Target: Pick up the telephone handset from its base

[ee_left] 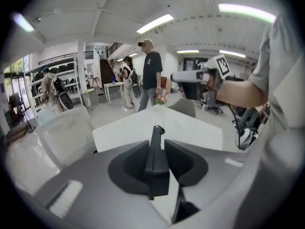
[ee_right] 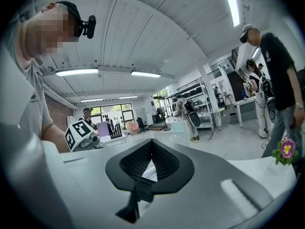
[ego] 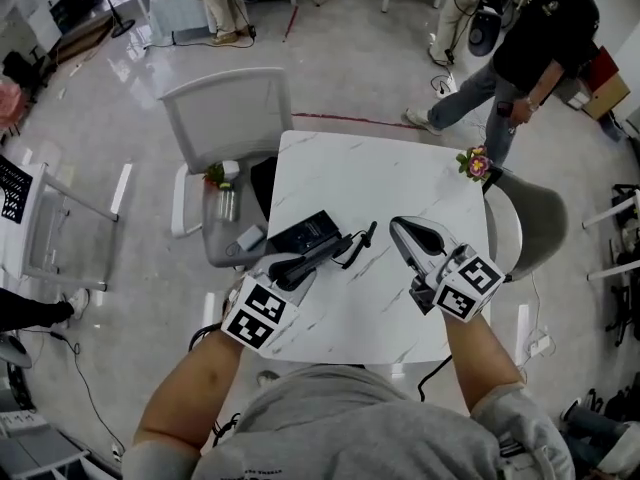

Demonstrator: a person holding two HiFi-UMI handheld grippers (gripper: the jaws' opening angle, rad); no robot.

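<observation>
Glossy pale floor (ego: 340, 58) across the upper part of the head view. White marble-patterned table (ego: 360, 173) at centre frame, one corner pointing toward the top.

Pale grey chair (ego: 228, 118) pushed against the table's upper-left edge, with a small jar (ego: 226, 203) holding a sprig on its seat. Second chair (ego: 535, 223), rounded and grey, at the table's right side. Person (ego: 545, 43) in a black top in mid-stride at upper right, well apart from the table.

Two bare forearms (ego: 195, 388) rising from the bottom of the frame, each ending in a hand-held tool with a marker cube (ego: 258, 313).

Left gripper (ego: 302, 266) over the lower-left part of the table, clamped firmly on the black telephone handset (ego: 340, 246). In the left gripper view, seen edge-on as a thin dark bar squeezed between the two pads, with the tabletop far beyond its tip. In the head view, slanted from lower left to upper right, off the cradle and just below the black base (ego: 305, 231) in the picture.

Right gripper (ego: 402, 230) right of centre, close beside the handset's far end without touching. Jaws closed tip to tip in the right gripper view, nothing between them.

Dark cord (ego: 352, 254) looped under the handset's far half. Small pink and yellow flower (ego: 477, 162) at the table's right corner.
</observation>
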